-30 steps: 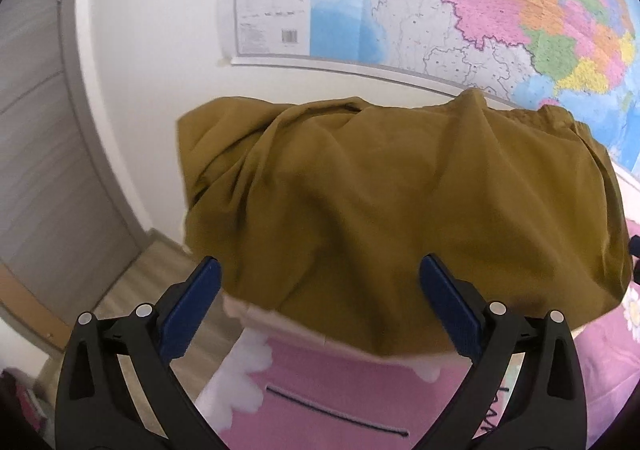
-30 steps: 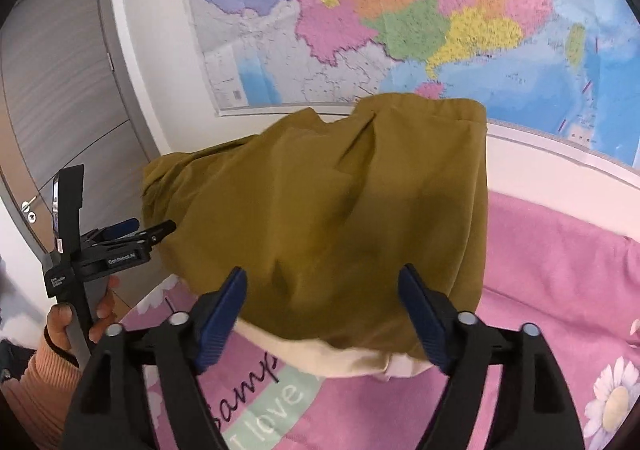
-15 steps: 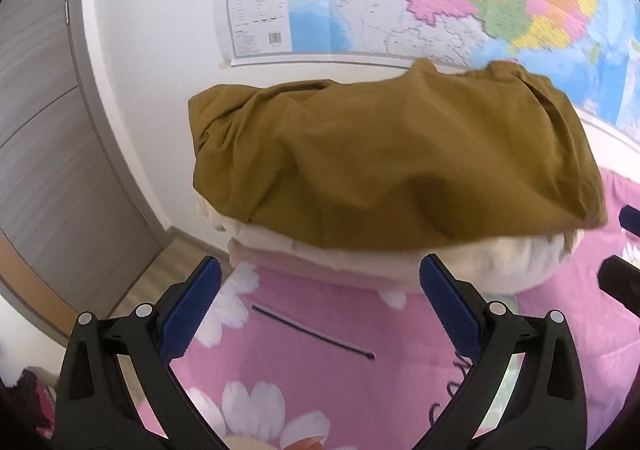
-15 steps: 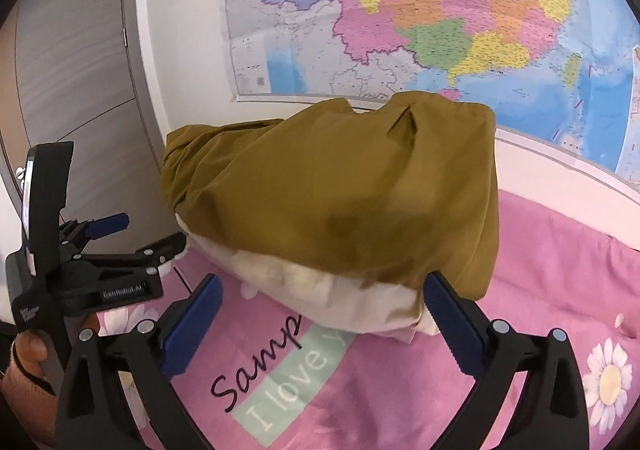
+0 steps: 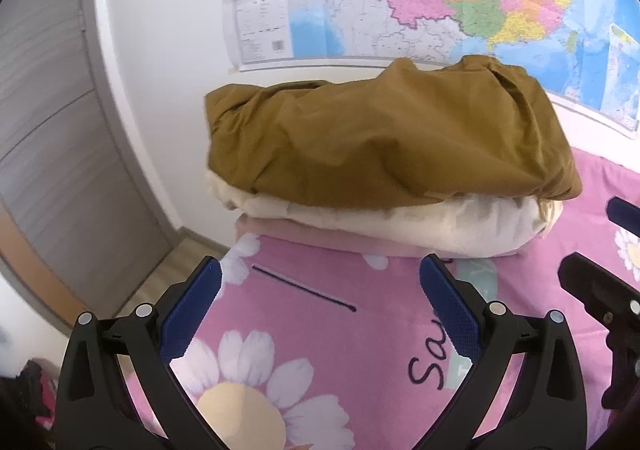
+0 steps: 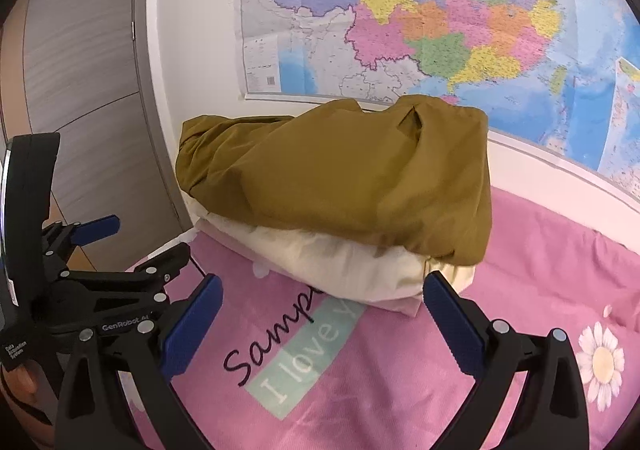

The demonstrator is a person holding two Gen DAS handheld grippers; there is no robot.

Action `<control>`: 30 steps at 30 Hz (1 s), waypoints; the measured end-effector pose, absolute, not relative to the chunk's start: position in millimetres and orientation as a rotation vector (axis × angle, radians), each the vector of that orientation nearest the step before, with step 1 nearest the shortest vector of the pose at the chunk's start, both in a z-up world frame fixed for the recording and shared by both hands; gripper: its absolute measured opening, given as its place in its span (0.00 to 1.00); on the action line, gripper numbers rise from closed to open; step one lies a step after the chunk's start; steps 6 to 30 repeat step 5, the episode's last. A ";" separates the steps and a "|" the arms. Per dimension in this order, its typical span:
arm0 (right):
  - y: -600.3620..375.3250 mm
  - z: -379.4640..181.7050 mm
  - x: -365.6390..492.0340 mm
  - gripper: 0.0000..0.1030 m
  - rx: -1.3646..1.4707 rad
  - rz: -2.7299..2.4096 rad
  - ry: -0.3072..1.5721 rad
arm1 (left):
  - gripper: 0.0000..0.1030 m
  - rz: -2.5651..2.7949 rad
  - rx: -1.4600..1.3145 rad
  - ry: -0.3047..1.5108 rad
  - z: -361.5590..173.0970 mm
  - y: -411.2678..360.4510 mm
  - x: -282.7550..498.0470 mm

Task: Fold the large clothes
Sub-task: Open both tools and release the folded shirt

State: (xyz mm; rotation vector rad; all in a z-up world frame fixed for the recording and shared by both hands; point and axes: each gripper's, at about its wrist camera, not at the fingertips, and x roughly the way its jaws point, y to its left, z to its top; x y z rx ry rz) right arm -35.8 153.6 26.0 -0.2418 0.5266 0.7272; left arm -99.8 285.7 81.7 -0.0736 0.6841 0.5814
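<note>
Olive garment (image 5: 380, 137) lies folded on top of cream folded clothes (image 5: 400, 221) at the bed's (image 5: 320, 330) far edge by the wall; left claw (image 5: 320, 306) is spread, empty. Right view: right claw (image 6: 320, 318) has just been opening, nothing between its jaws. Best back off level so the stack stays undisturbed.

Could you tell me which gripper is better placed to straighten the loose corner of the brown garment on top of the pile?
Probably the right gripper: it is open and the brown garment has its overhanging corner just ahead of it; the left gripper faces the pile's other end.
</note>
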 end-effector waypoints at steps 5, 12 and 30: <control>145.4 20.0 -46.5 0.95 -0.235 0.725 0.528 | 0.95 0.573 -0.086 0.686 80.2 276.1 -109.1; 145.4 20.0 -46.5 0.95 -0.235 0.725 0.528 | 0.95 0.573 -0.086 0.686 80.2 276.1 -109.1; 145.4 20.0 -46.5 0.95 -0.235 0.725 0.528 | 0.95 0.573 -0.086 0.686 80.2 276.1 -109.1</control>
